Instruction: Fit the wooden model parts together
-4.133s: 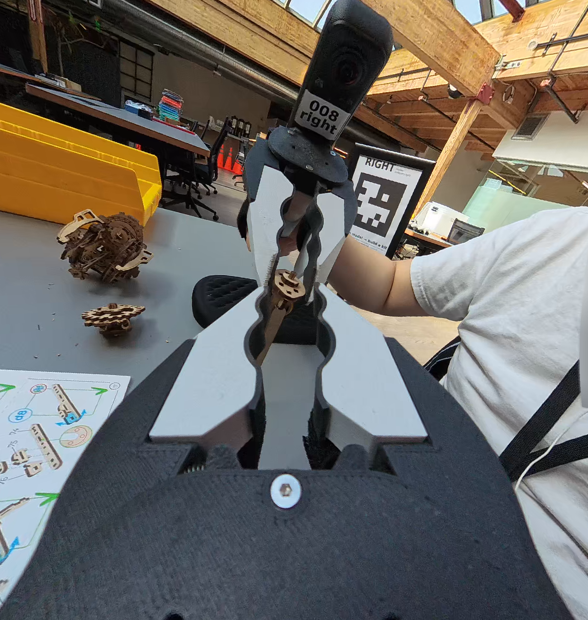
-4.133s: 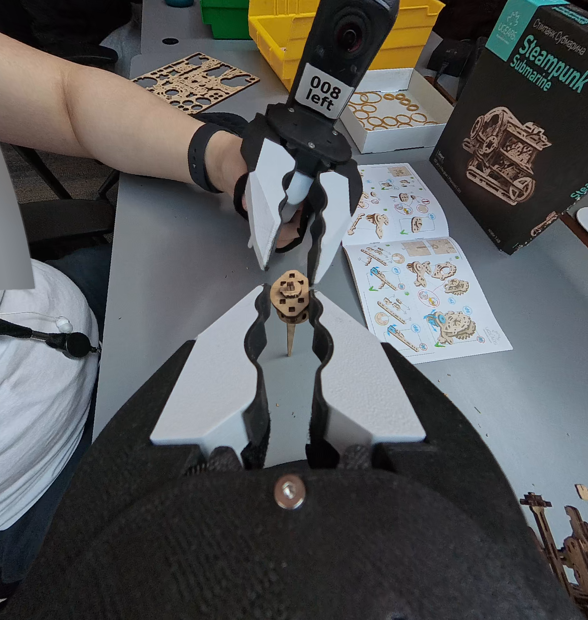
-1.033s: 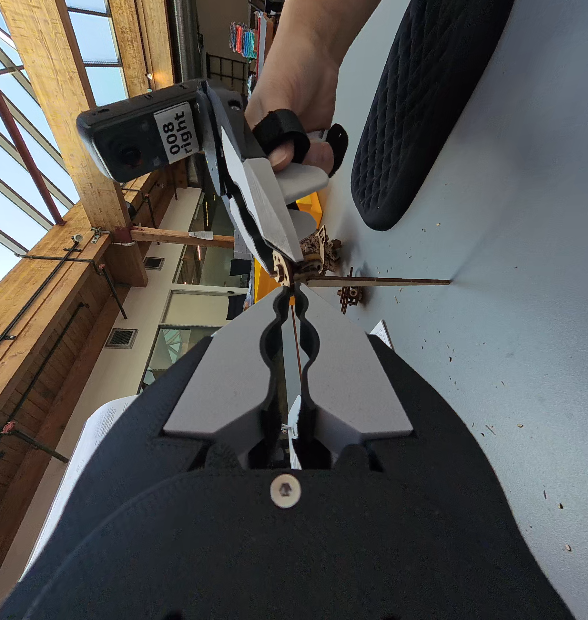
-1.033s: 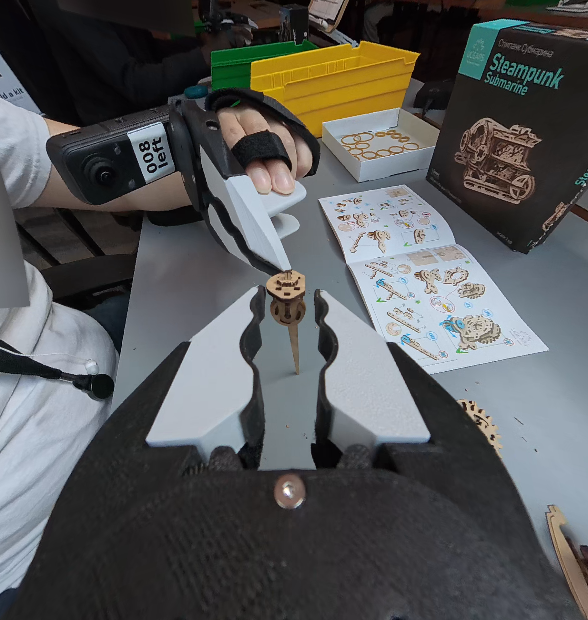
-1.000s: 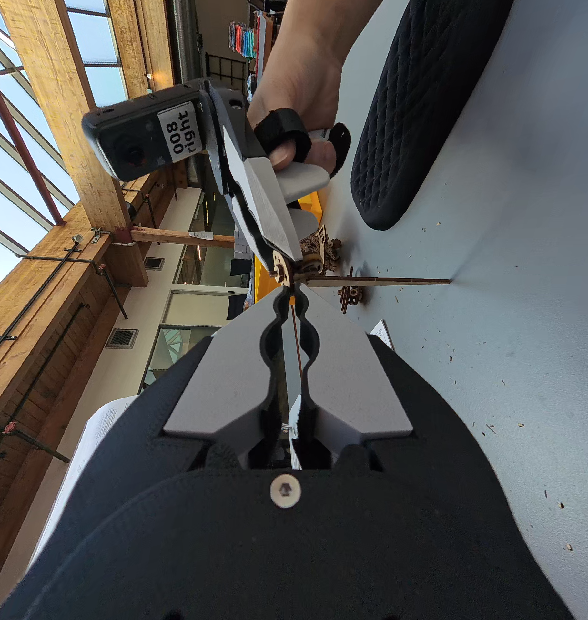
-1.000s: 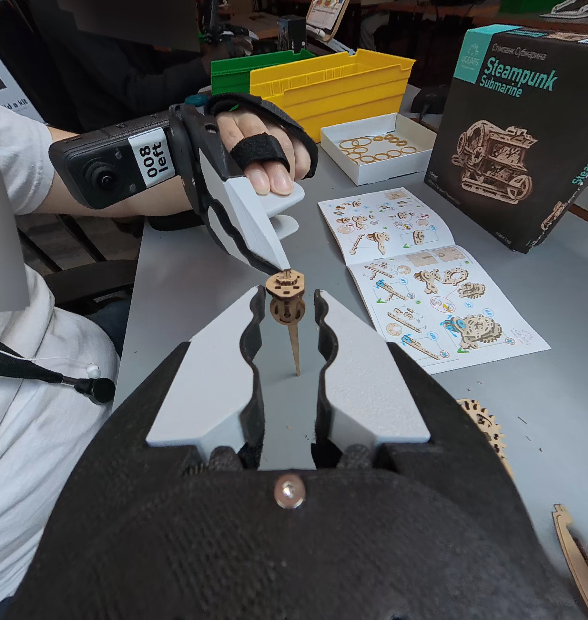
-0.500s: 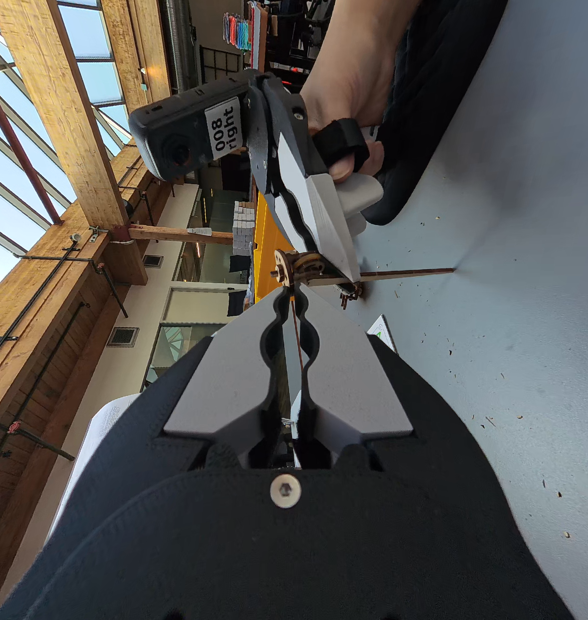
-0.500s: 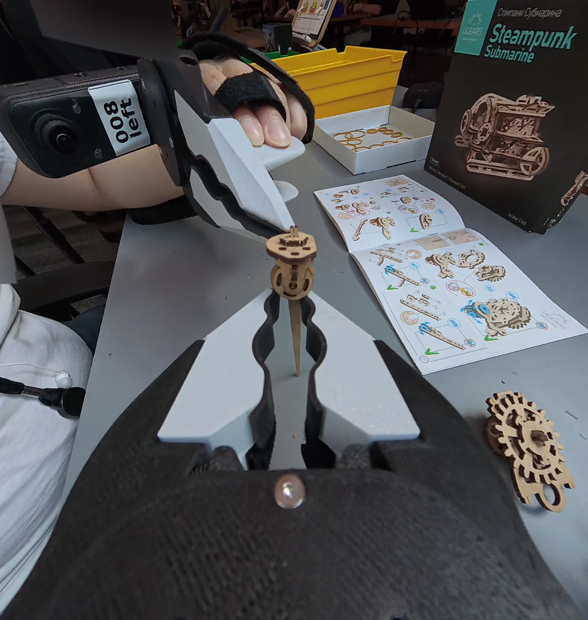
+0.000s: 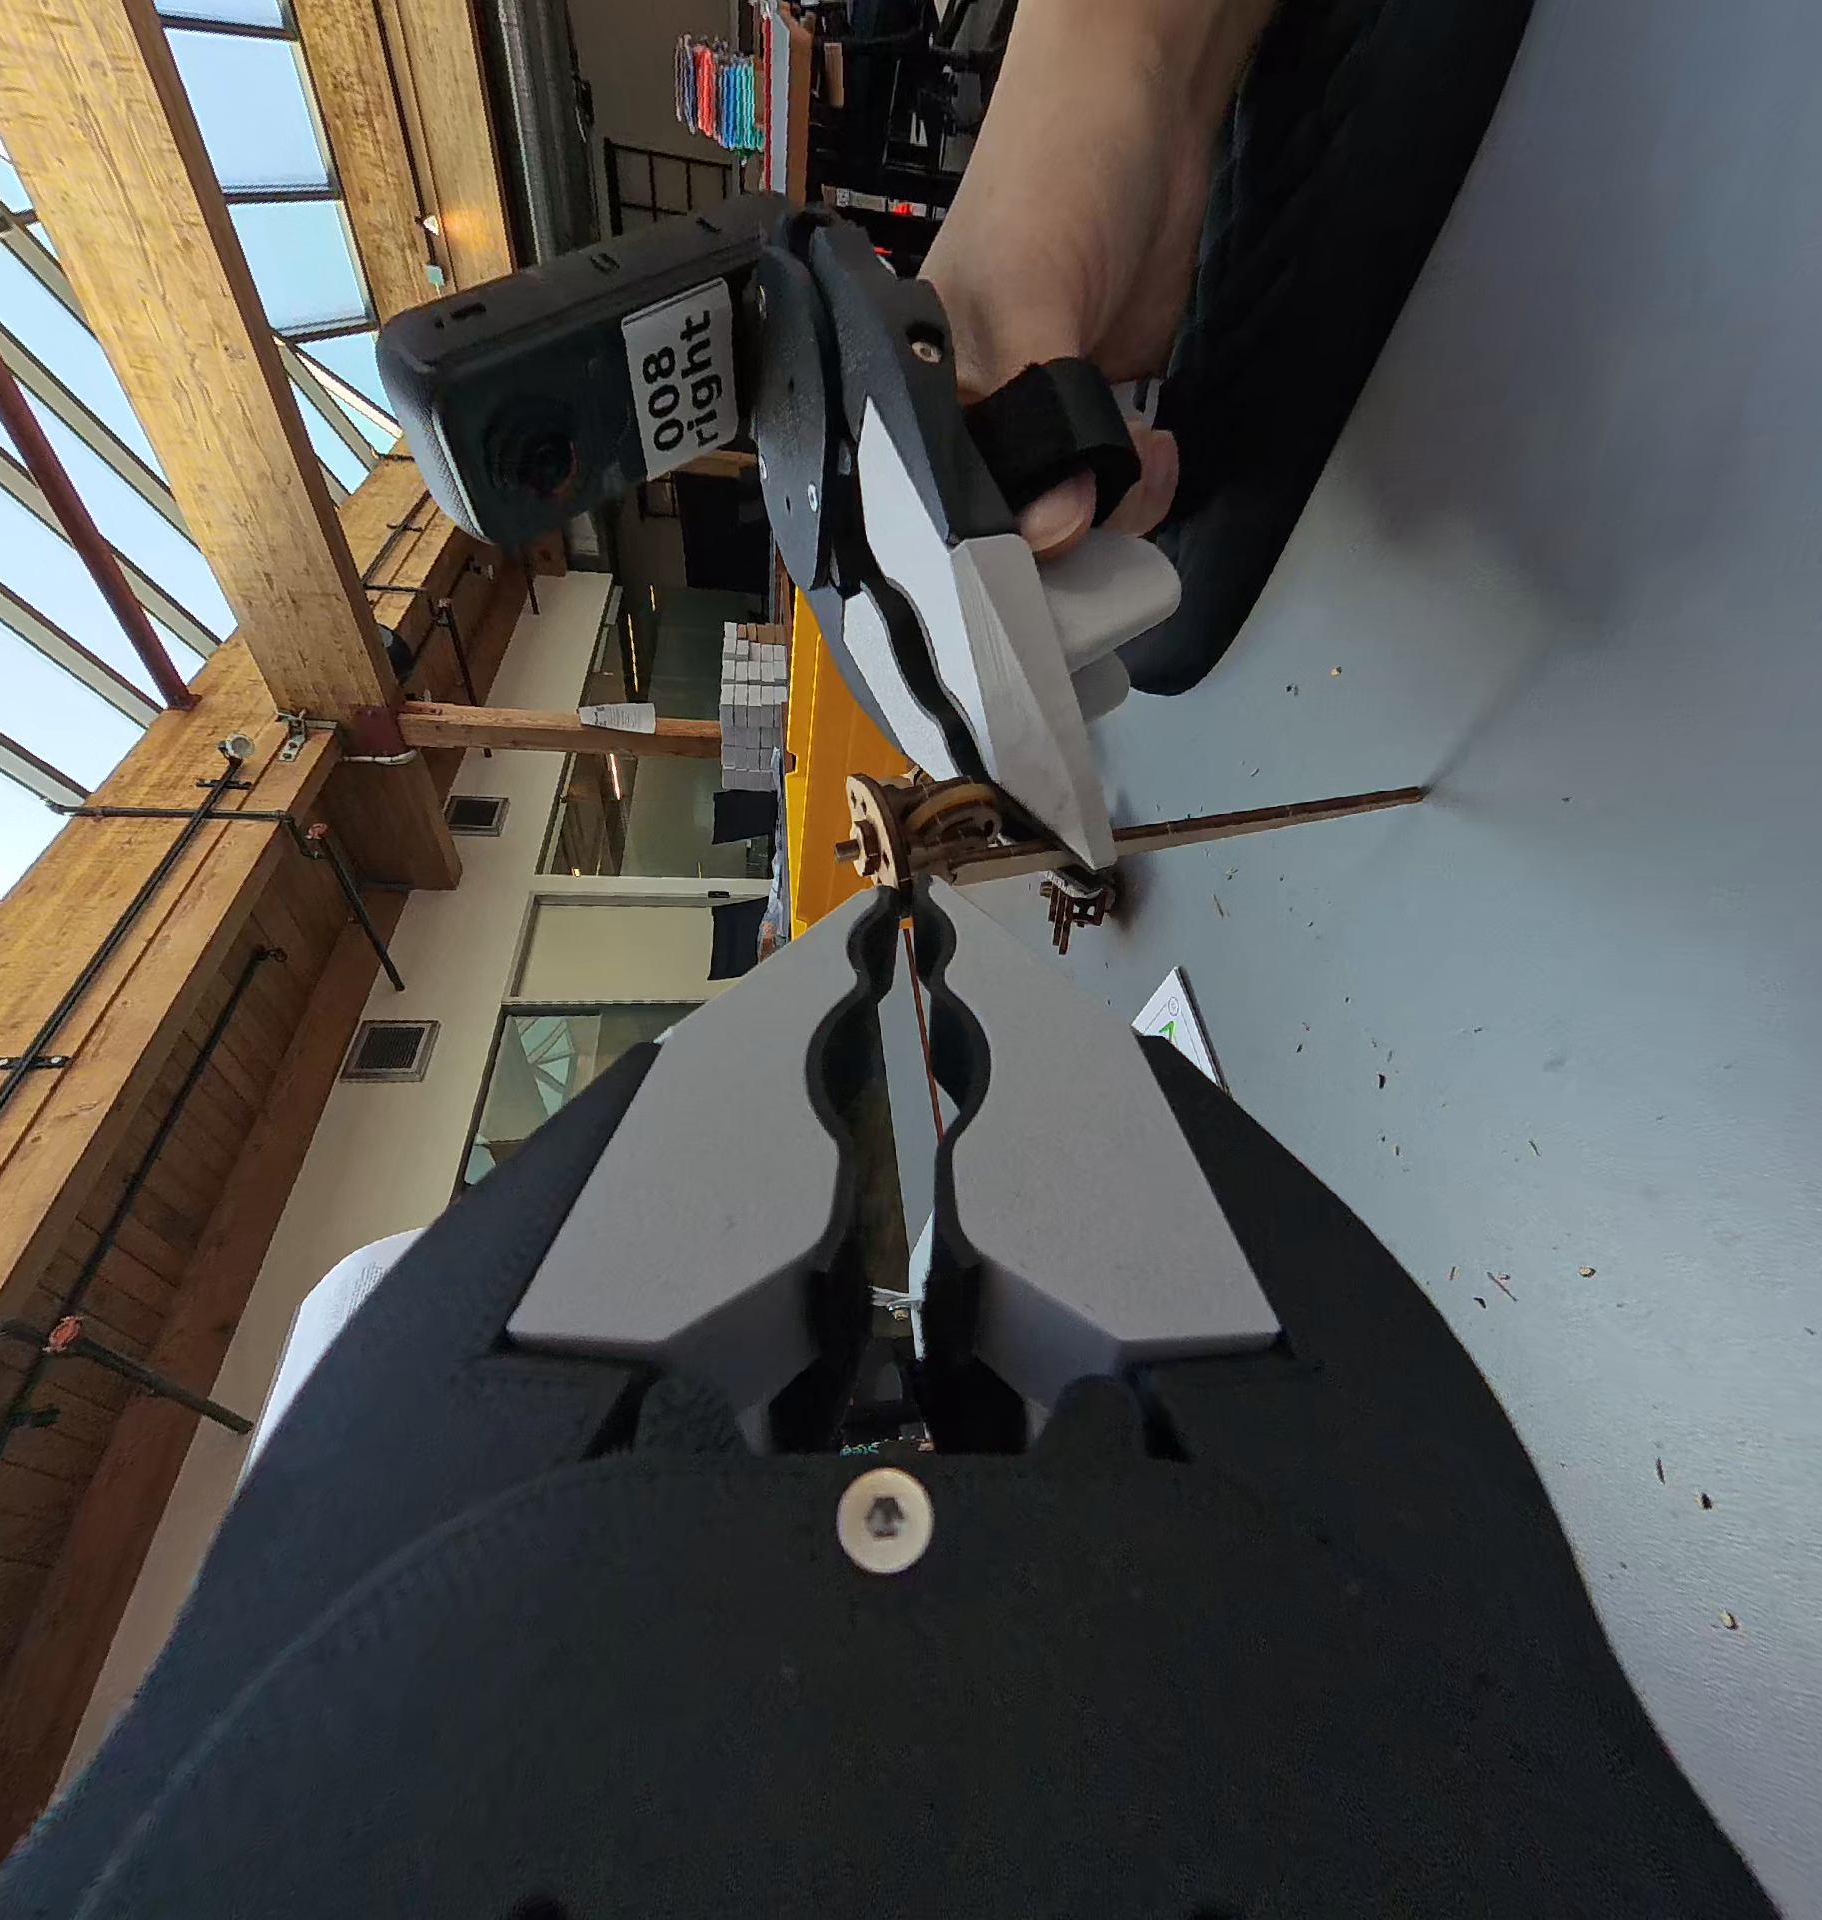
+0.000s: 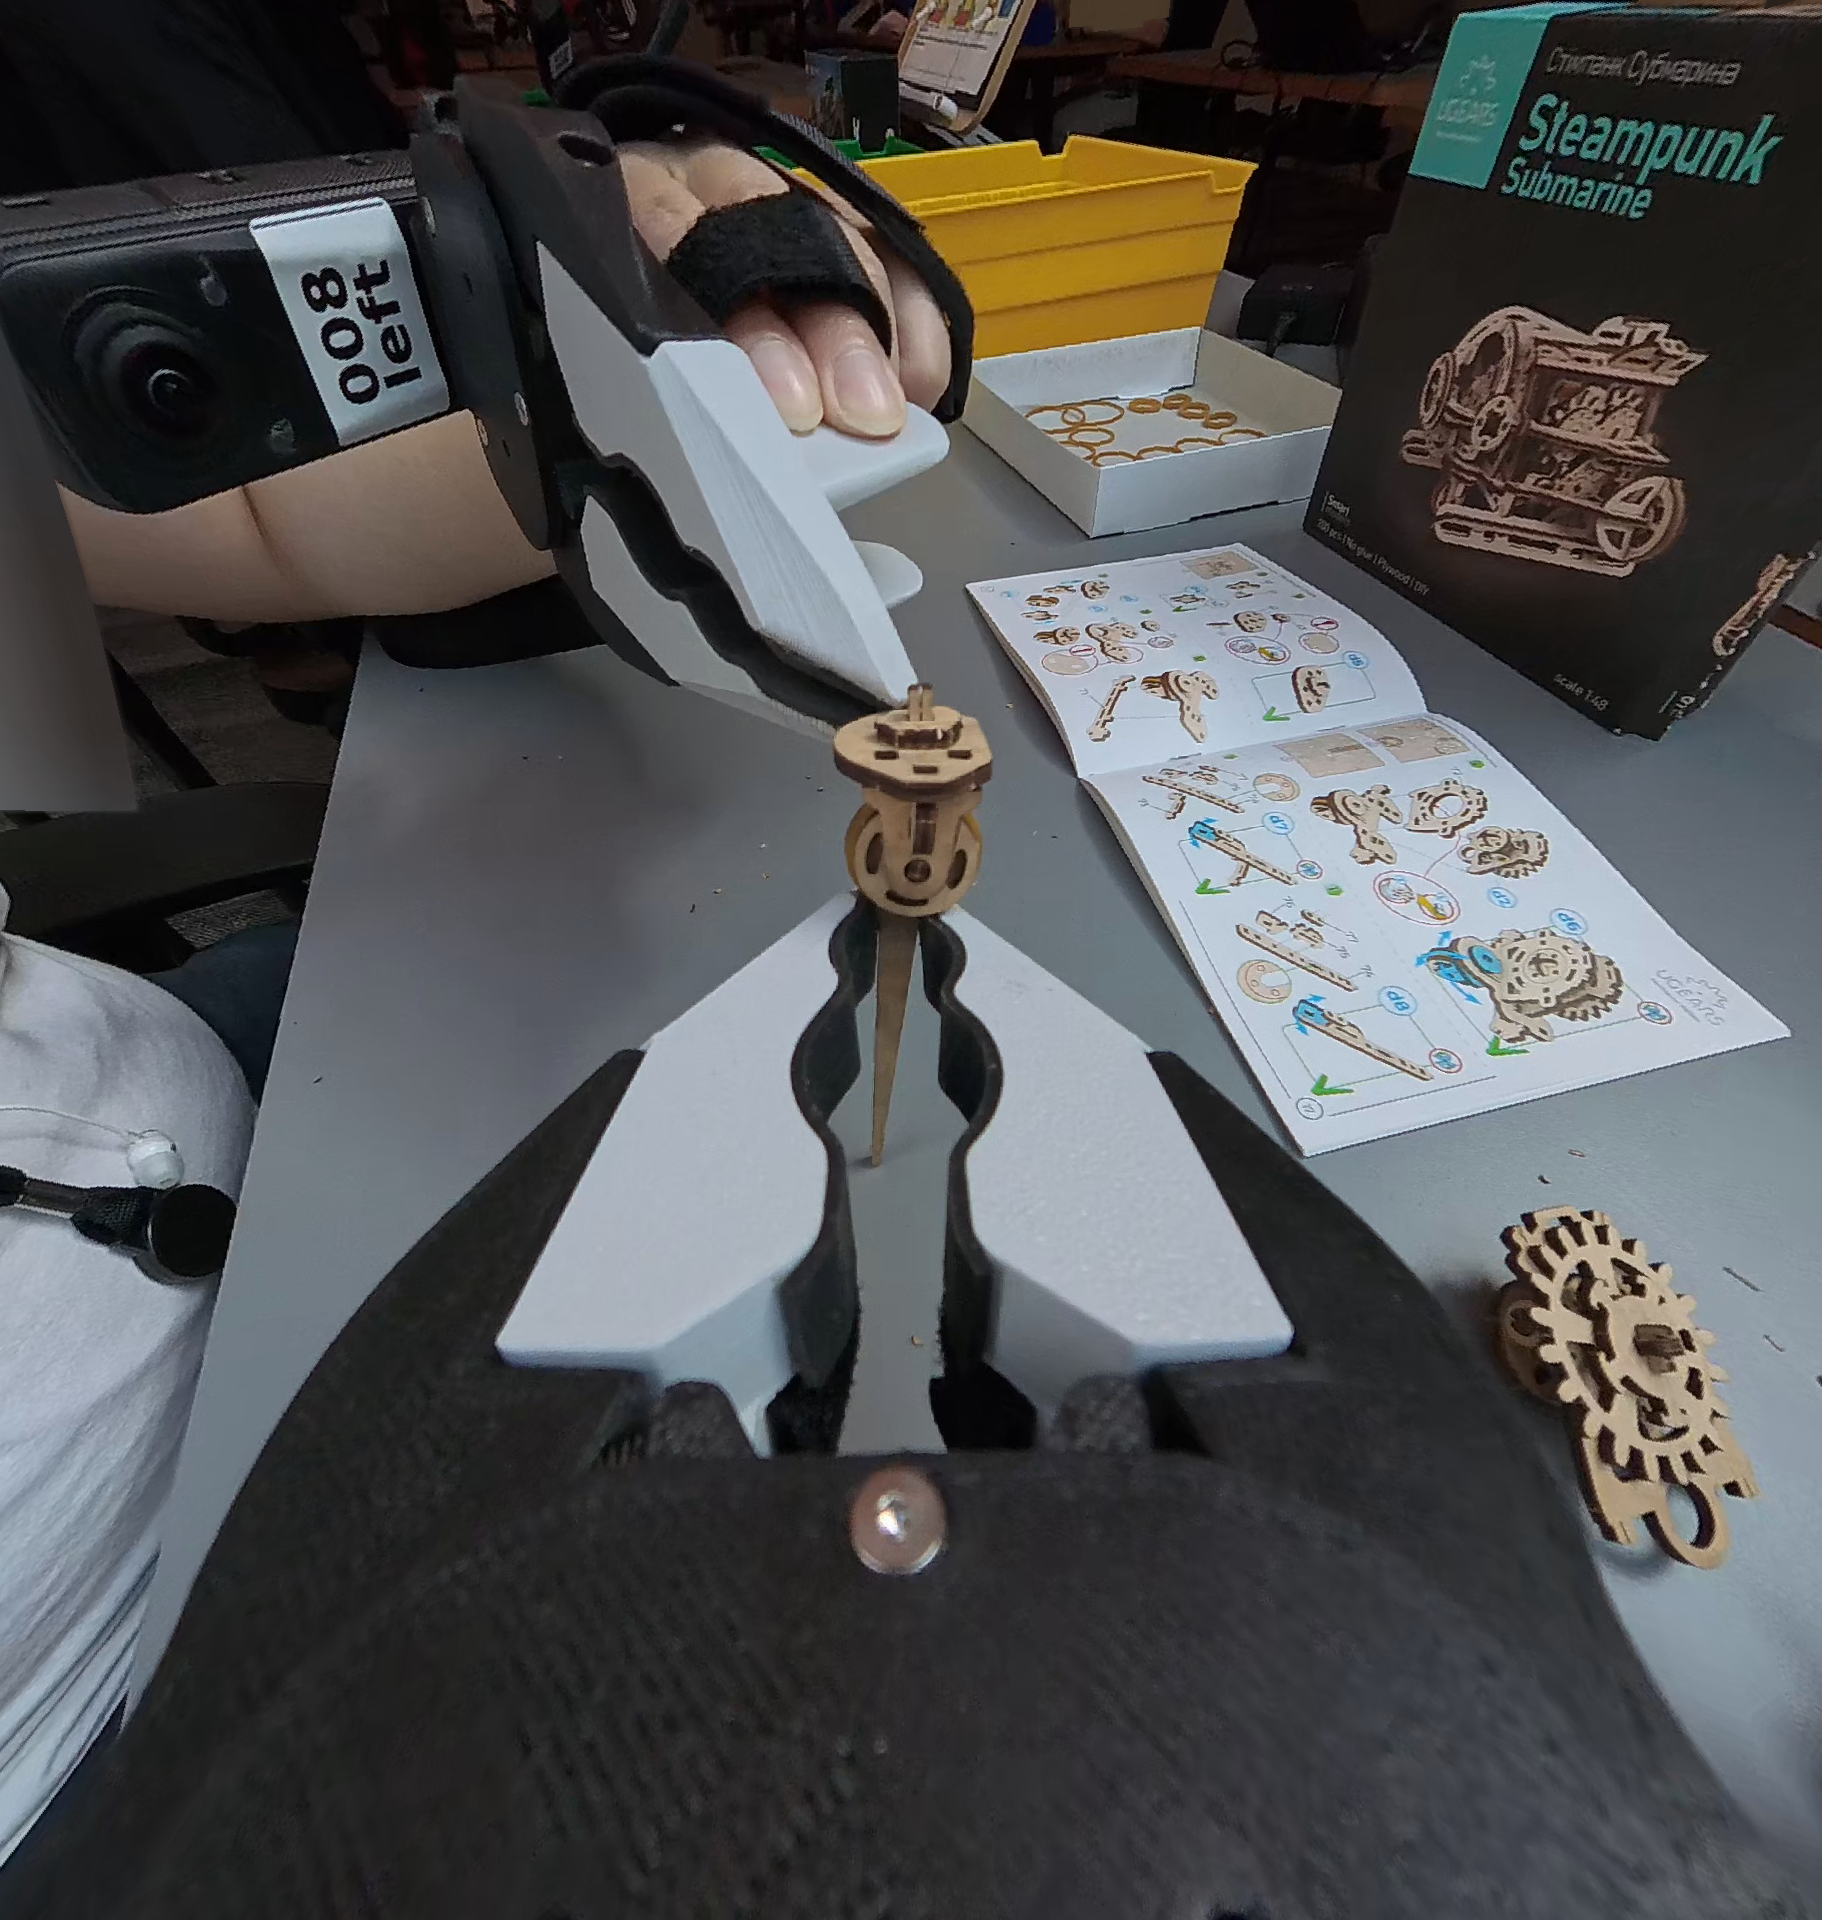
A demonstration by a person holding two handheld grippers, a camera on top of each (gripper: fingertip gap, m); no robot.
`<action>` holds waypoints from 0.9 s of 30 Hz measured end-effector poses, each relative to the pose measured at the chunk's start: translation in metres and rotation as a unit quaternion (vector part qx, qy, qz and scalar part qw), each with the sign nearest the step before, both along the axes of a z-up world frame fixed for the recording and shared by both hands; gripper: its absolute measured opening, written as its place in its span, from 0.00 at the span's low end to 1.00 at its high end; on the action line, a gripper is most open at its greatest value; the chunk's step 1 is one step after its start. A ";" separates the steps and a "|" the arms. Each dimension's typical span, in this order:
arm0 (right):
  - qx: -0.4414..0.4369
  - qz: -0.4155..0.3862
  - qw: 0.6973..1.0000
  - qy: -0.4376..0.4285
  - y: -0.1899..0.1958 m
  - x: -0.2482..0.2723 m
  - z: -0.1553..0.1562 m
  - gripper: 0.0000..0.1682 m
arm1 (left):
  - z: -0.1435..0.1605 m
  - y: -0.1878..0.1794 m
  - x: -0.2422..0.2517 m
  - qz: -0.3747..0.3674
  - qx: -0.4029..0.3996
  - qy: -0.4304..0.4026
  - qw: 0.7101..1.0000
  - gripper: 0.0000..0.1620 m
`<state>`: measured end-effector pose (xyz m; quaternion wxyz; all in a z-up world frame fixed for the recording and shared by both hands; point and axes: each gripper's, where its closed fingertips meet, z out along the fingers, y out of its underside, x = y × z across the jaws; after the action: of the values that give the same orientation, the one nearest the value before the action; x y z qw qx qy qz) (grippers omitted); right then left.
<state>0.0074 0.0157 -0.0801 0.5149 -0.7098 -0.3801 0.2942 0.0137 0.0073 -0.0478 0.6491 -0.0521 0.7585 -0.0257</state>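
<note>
The right gripper [image 10: 894, 914] is clamping one wooden spindle assembly [image 10: 912, 810] by its shaft, tip resting on the grey table [image 10: 533, 831]; the left gripper [image 10: 886, 698], fingers together, is pressing sideways on the cap just above; one loose gear piece [image 10: 1624, 1382] is lying right of the right gripper; one open instruction booklet [image 10: 1354, 831] and one dark box [image 10: 1613, 353] are sitting beyond it.

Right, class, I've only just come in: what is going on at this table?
A person holds a gripper in each hand and is assembling a small wooden model. The right gripper is shut on the wooden spike piece, standing it point-down on the grey table. The left gripper is closed, its tip against the small disc on top. An instruction booklet and a loose wooden gear lie nearby.
</note>
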 end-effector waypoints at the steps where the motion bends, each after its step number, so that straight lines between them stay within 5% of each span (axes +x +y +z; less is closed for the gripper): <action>1: 0.000 0.000 1.000 -0.001 0.000 0.000 0.000 0.04 | 0.000 0.000 0.000 0.000 0.000 0.001 1.000 0.00; 21: 0.026 0.000 0.999 -0.045 0.001 -0.002 0.007 0.03 | 0.016 -0.002 -0.007 0.000 0.002 -0.010 1.000 0.00; 27: -0.003 0.000 0.999 -0.041 0.001 0.002 -0.008 0.03 | 0.000 0.001 -0.004 0.002 -0.003 0.005 1.000 0.00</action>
<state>0.0094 0.0171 -0.0880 0.4965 -0.7231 -0.3998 0.2661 0.0095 0.0083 -0.0475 0.6453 -0.0552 0.7615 -0.0265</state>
